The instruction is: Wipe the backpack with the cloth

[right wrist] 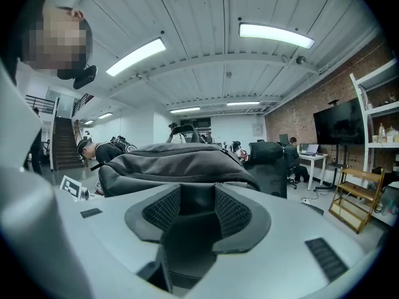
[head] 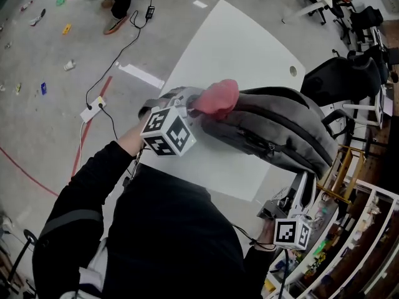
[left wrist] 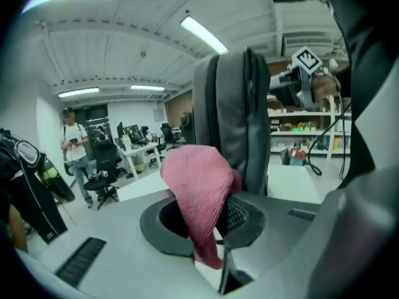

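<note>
The grey backpack [head: 280,126] is laid on its side across the white surface [head: 230,42], and the pink cloth [head: 217,98] is held at the end of the bag nearest the left hand. The left tongs [left wrist: 206,217] are closed on the cloth, with a rounded wad bulging out beyond the pads and a tail hanging below them. The wad is set against the bag's upper panel, as far as the head view shows. The right tongs [right wrist: 198,207] are brought up to the opposite end of the bag. They appear to be closed on a dark fold of it, so the bag is judged to be steadied for the stroke. The wiping is therefore judged to be under way rather than finished. No mark or damp trace is visible that would tell which areas have been covered. The long stretch of fabric between the cloth and the right tongs is taken as work left, along with the faces turned away.
</note>
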